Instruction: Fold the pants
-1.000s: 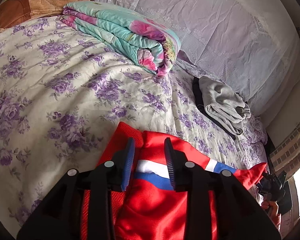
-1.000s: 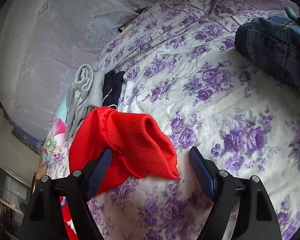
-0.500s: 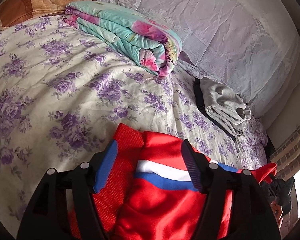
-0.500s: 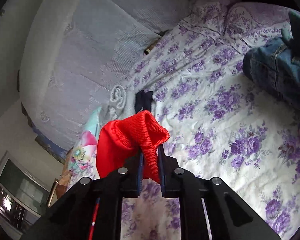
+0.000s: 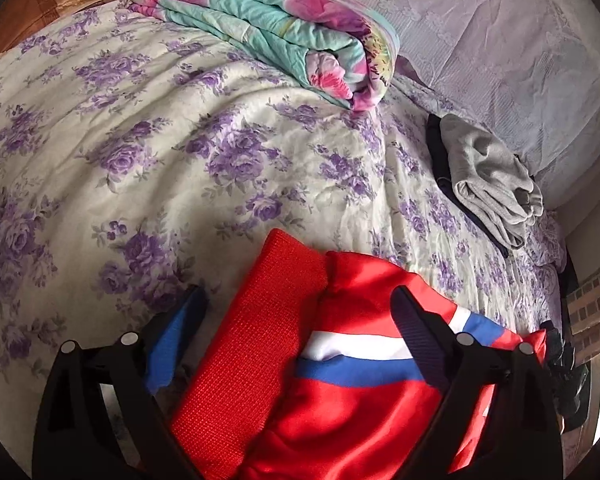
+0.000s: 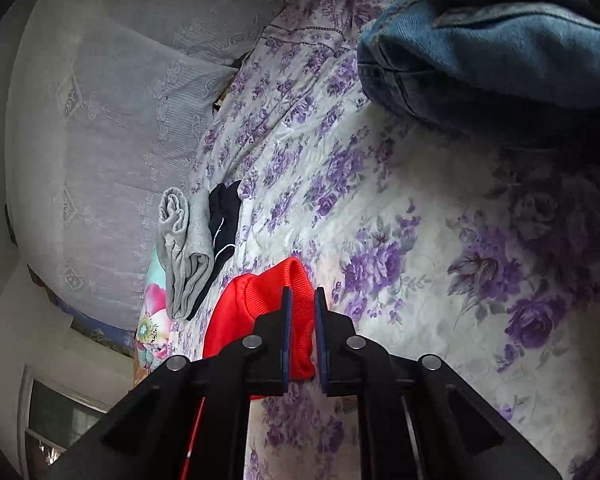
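The red pants (image 5: 340, 384), with a white and blue stripe and a ribbed red cuff, lie on the floral bedspread (image 5: 140, 168) in the left wrist view. My left gripper (image 5: 296, 316) is open, its jaws spread wide on either side of the cuff end, holding nothing. In the right wrist view my right gripper (image 6: 300, 308) is shut on the other ribbed red cuff of the pants (image 6: 260, 300) and holds it just above the bed.
A folded teal floral quilt (image 5: 276, 28) lies at the bed's far side. A folded grey garment (image 5: 492, 184) lies on a dark one (image 6: 224, 220) near the pale headboard. Blue jeans (image 6: 488, 44) lie at the upper right in the right wrist view.
My left gripper went from nearly shut on the striped pants to wide open, releasing them. My right gripper closed on the red cuff, lifted it and moved toward the jeans.
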### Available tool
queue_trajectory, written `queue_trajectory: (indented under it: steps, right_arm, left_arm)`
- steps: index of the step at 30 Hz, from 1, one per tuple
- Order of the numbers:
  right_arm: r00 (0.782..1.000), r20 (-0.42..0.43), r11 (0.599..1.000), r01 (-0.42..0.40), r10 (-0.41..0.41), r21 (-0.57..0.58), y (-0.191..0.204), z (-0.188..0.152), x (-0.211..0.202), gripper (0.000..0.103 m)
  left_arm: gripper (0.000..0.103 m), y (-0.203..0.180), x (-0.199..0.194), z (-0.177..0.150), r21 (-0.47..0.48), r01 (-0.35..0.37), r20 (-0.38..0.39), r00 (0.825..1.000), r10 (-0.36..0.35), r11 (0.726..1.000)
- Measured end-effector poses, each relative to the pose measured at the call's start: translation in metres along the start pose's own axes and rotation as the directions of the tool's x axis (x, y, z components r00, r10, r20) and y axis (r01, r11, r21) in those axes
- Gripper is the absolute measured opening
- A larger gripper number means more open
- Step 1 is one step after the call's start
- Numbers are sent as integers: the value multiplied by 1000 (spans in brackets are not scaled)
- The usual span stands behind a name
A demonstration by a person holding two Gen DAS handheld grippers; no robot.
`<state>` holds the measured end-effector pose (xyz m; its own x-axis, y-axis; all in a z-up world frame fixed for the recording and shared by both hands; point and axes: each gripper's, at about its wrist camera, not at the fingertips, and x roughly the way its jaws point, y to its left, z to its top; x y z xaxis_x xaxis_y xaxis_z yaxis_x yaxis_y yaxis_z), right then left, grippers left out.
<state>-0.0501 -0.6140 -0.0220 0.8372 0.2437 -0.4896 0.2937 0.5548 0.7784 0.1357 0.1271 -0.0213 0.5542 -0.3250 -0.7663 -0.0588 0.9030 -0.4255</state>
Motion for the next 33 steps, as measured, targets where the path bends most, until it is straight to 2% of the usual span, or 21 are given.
queue_trajectory:
  steps: [1, 2, 4, 7, 8, 10, 11, 12, 13, 14, 15, 16, 18, 19, 22, 26, 30, 33]
  right_arm:
    - [1000, 1, 1000, 0, 0, 0, 0, -1, -1, 23]
    - [1000, 5, 1000, 1, -1, 2, 0, -1, -1, 36]
    - [1000, 17, 1000, -7, 7, 6, -1, -1, -3, 41]
    - [1000, 15, 1000, -6, 5, 13, -4, -1, -2, 41]
    - [1000, 15, 1000, -6, 5, 14, -4, -1, -2, 41]
    - [1000, 18, 1000, -7, 7, 11, -5, 0, -3, 42]
    - [1000, 18, 1000, -6, 6, 8, -4, 0, -3, 43]
    - [1000, 16, 1000, -4, 4, 4, -3, 0, -2, 44]
    - [1000, 15, 1000, -1, 2, -3, -2, 0, -2, 46]
    - [1000, 16, 1000, 1, 0, -12, 0, 0, -2, 48]
    - [1000, 17, 1000, 2, -2, -20, 1, -1, -2, 49]
    - [1000, 19, 1000, 3, -2, -28, 3, -1, -1, 50]
    - [1000, 19, 999, 1, 0, -38, 5, -1, -2, 50]
    - [1000, 13, 999, -8, 9, -36, 5, -2, -3, 50]
    - [998, -26, 997, -66, 66, -29, 12, -8, -2, 52]
    - [987, -94, 991, -135, 133, -15, 21, -28, 0, 52]
    - [984, -155, 996, -84, 86, 23, 26, -37, 17, 53]
    - [979, -201, 999, -26, 34, 42, 36, -33, 41, 66]
  left_arm:
    - [72, -5, 1, 0, 26, -7, -2, 1000, 7, 1000]
    - [58, -9, 0, -1, 48, -32, 14, 999, 32, 998]
    - [36, -11, -2, 0, 52, 7, 34, 999, -8, 999]
    - [28, -13, -24, 8, 25, 45, 132, 990, -48, 999]
    - [27, -14, -38, 14, 19, 48, 195, 980, -51, 999]
    - [27, -11, -51, 24, -13, 37, 258, 966, -33, 999]
    - [28, -6, -50, 29, -40, 31, 254, 967, -20, 999]
    - [29, 0, -41, 33, -63, 31, 218, 976, -17, 998]
    - [33, 7, -29, 34, -88, 26, 170, 985, -10, 996]
    - [42, 17, -10, 30, -129, -4, 106, 994, 18, 992]
    - [45, 27, 6, 24, -169, -16, 70, 997, 28, 986]
    - [45, 35, 10, 18, -209, 26, 88, 996, -8, 978]
    - [65, 36, -2, 19, -211, 84, 140, 989, -55, 974]
    - [81, 35, -3, 18, -203, 76, 152, 987, -45, 976]
    - [83, 35, -3, 16, -207, 73, 154, 987, -41, 976]
    - [89, 43, -5, 12, -241, 139, 176, 980, -98, 961]
    - [92, 46, -3, 13, -247, 154, 183, 977, -110, 957]
    - [93, 45, -3, 12, -232, 139, 180, 979, -98, 963]
